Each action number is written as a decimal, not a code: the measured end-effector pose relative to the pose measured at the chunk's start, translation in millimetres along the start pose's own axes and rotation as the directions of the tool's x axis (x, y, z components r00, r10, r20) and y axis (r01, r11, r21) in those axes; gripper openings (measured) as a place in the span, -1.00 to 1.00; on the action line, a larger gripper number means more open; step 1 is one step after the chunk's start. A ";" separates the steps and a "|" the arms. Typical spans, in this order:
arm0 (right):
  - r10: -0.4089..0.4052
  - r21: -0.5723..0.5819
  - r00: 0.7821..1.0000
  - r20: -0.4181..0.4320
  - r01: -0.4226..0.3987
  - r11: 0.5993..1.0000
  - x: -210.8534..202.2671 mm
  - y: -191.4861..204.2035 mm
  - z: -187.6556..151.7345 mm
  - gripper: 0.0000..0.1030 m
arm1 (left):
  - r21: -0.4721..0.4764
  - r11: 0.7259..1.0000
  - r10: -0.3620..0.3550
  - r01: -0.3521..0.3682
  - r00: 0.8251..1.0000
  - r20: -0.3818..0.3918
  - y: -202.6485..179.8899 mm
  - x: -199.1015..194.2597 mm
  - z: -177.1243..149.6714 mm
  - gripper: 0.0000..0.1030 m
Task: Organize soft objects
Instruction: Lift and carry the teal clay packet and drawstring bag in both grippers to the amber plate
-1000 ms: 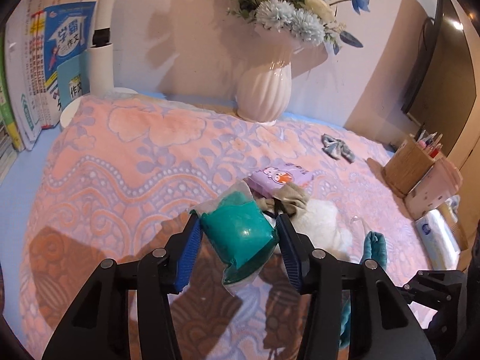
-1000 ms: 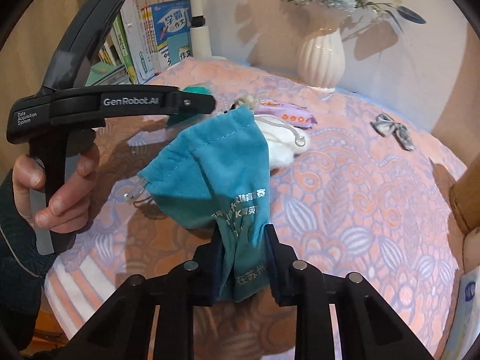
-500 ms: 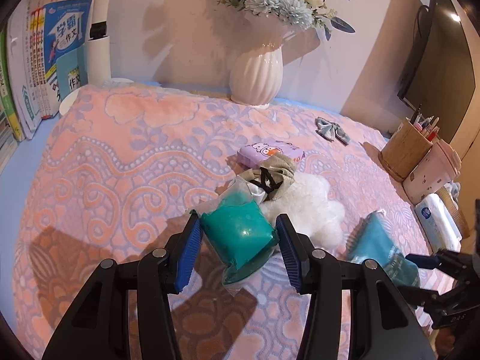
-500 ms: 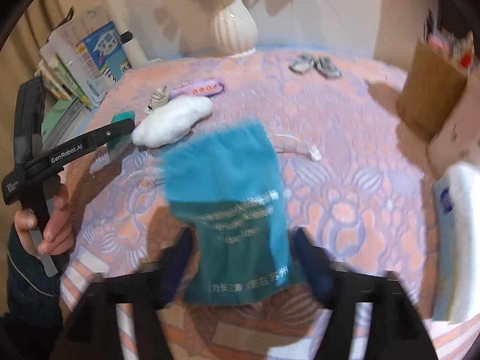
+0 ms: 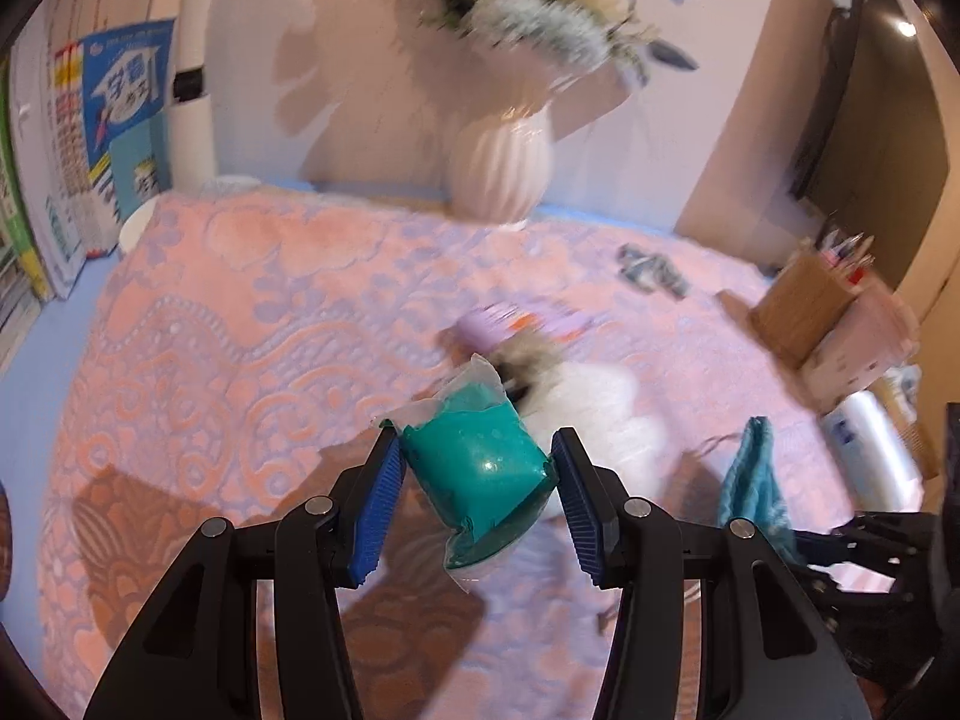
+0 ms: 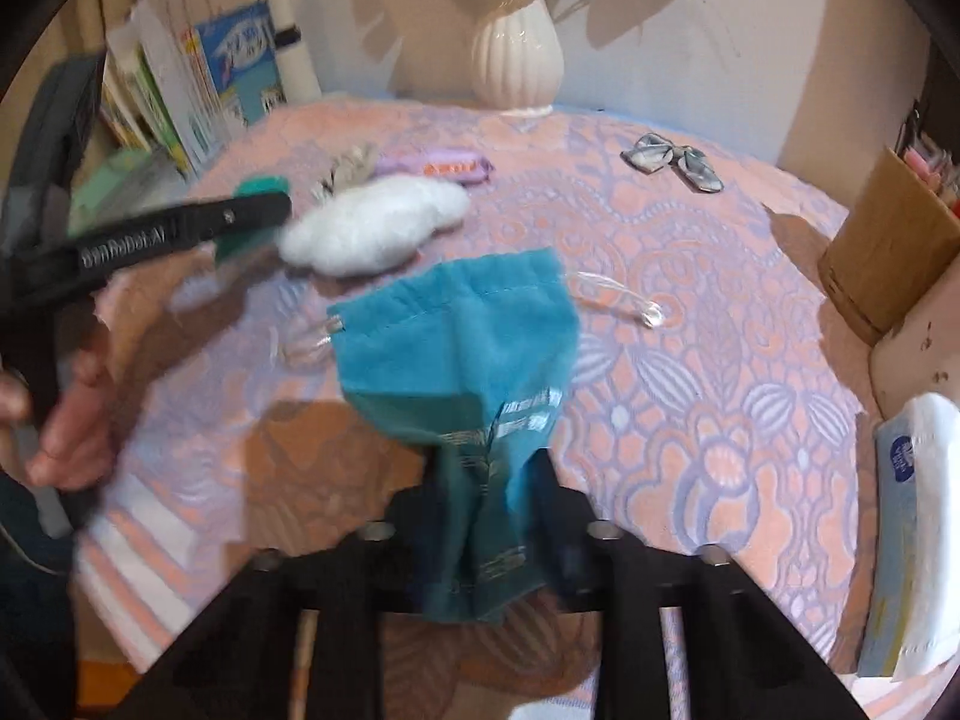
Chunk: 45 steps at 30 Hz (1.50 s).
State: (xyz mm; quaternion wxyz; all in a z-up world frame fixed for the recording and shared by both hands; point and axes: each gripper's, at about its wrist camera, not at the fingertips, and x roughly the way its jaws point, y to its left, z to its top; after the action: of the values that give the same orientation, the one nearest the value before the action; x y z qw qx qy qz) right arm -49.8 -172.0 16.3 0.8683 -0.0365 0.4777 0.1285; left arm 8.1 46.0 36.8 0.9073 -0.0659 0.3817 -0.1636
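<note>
Left tongs (image 5: 477,480): blue-padded fingers (image 5: 378,504) pressed against both sides of a green packet (image 5: 480,468), a soft teal mass in clear wrap. The packet is clamped and held above the bench (image 5: 210,360), wrap tail hanging below the pads. In the right wrist view the same tongs show side-on, blurred, with the person's left hand (image 6: 72,420) around the handle.

Right tongs (image 6: 486,498): closed on the lower end of a teal drawstring pouch (image 6: 462,348). Pale printed lettering near the grip. The pouch's mouth end fans out forward toward the patterned cloth; whether it touches the cloth I cannot tell. Clear cord ends (image 6: 618,294) trail out on both sides of its hem. From the left wrist view the pouch appears as a narrow teal strip at lower right.

Bench cover: pink and lilac floral blanket (image 6: 690,360).

Mid-distance: white fluffy plush (image 6: 378,228) lying on the blanket, just beyond the pouch. Touching its far side, a beige sock bundle (image 6: 351,165) and a lilac pencil case (image 6: 444,165); both blurred. A grey plaid bow (image 6: 672,159) sits well apart, to the right.

Right edge: brown pen holder (image 6: 888,252) with pens, and nearer, a tissue pack (image 6: 906,528).

Far edge: white ribbed vase (image 6: 519,57) with flowers against the wall. Standing books (image 6: 198,84) at far left, a white lamp post (image 5: 192,60) beside them.
</note>
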 end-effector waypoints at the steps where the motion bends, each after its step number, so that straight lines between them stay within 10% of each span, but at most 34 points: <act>1: -0.016 0.014 1.000 0.014 0.015 1.000 -5.5 -6.1 1.2 -0.63 | 0.007 1.000 -0.009 0.009 1.000 0.011 -7.0 -4.2 4.3 -0.08; 16: -0.192 0.314 0.976 0.106 0.150 0.937 -114.6 -139.5 -18.0 -0.63 | 0.329 0.922 -0.224 0.205 0.974 0.021 -209.4 0.5 47.8 -0.08; 26: -0.307 0.461 0.951 0.033 0.258 0.849 -159.9 -223.0 -71.6 -0.63 | 0.423 0.791 -0.417 0.442 0.896 -0.155 -319.4 19.8 19.3 -0.08; 33: -0.361 0.556 0.931 0.047 0.275 0.784 -185.2 -270.8 -89.4 -0.63 | 0.492 0.725 -0.448 0.482 0.873 -0.193 -378.4 20.8 11.8 -0.08; 45: -0.442 0.727 0.891 0.100 0.238 0.644 -225.1 -357.6 -93.2 -0.63 | 0.521 0.690 -0.463 0.502 0.860 -0.215 -471.4 43.2 27.1 -0.08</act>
State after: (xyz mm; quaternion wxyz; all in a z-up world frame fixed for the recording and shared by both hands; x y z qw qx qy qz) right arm -148.9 -576.5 133.4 0.8813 0.2213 0.3520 -0.2246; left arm -60.4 -411.2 142.1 0.7972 0.1107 0.3157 -0.5026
